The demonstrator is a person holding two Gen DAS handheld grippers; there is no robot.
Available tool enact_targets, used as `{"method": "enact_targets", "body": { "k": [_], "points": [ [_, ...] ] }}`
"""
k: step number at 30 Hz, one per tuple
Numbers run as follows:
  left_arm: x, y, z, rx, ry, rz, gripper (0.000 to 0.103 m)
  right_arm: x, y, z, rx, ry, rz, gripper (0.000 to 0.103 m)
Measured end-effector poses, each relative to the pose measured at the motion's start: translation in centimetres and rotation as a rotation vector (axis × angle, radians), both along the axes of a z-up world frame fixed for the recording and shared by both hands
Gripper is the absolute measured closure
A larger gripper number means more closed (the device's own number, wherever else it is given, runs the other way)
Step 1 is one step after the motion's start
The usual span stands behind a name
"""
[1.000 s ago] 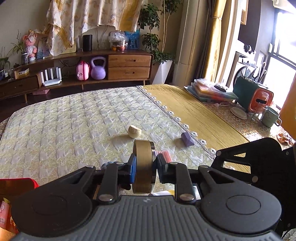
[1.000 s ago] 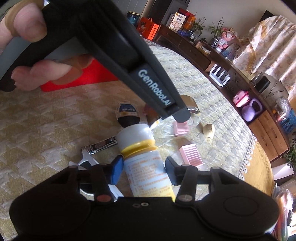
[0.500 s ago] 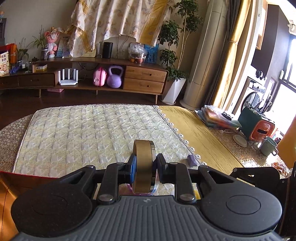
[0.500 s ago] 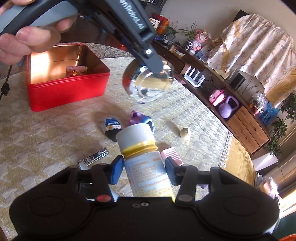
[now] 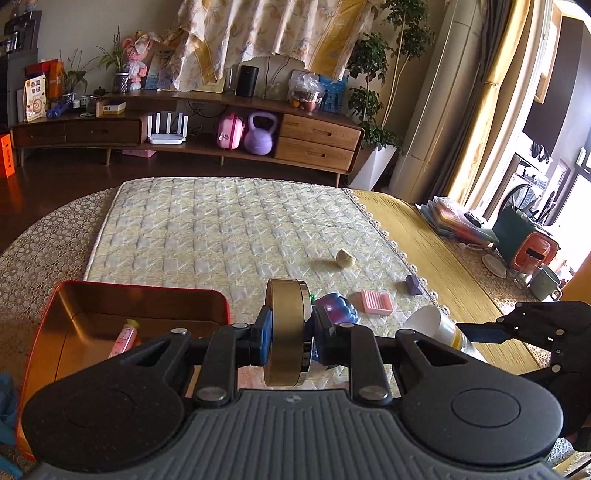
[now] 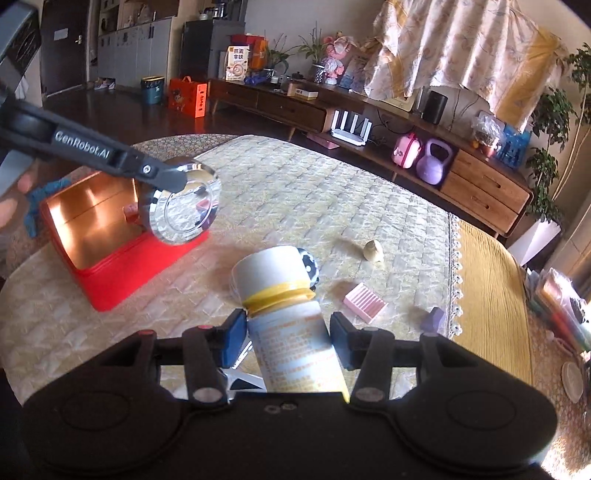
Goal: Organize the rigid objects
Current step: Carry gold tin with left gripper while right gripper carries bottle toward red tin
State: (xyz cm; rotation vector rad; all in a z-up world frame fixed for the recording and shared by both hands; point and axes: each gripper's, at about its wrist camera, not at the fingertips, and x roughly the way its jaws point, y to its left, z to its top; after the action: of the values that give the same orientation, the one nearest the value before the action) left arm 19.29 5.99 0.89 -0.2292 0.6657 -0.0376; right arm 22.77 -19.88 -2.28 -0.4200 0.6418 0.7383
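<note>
Quilted table (image 5: 221, 229): one red tin (image 5: 51, 332); left gripper (image 5: 288, 332) clamps disc (image 5: 286, 332), right gripper (image 6: 288, 332) bottle (image 6: 288, 332).

Home living room: long wooden sideboard (image 5: 207, 133) with drawers, router (image 5: 166, 129), purple kettlebell (image 5: 259, 133), potted plants (image 5: 373, 85), draped cloth (image 5: 273, 33), yellow curtains (image 5: 491, 103), quilted cover on counter (image 5: 229, 236).
</note>
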Motion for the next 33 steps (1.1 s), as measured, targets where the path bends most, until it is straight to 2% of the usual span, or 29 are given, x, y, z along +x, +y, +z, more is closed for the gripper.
{"method": "enact_targets", "body": {
  "k": [18,33],
  "points": [
    [-4.8,7.6,0.7,0.018,-0.019,0.082,0.081,-3.9,8.5,3.4,0.059,0.038,-0.017,0.054],
    [-2.8,13.5,-1.0,0.044,0.032,0.15,0.081,-1.3,15.7,2.4,0.157,0.202,-0.081,0.054]
  ]
}}
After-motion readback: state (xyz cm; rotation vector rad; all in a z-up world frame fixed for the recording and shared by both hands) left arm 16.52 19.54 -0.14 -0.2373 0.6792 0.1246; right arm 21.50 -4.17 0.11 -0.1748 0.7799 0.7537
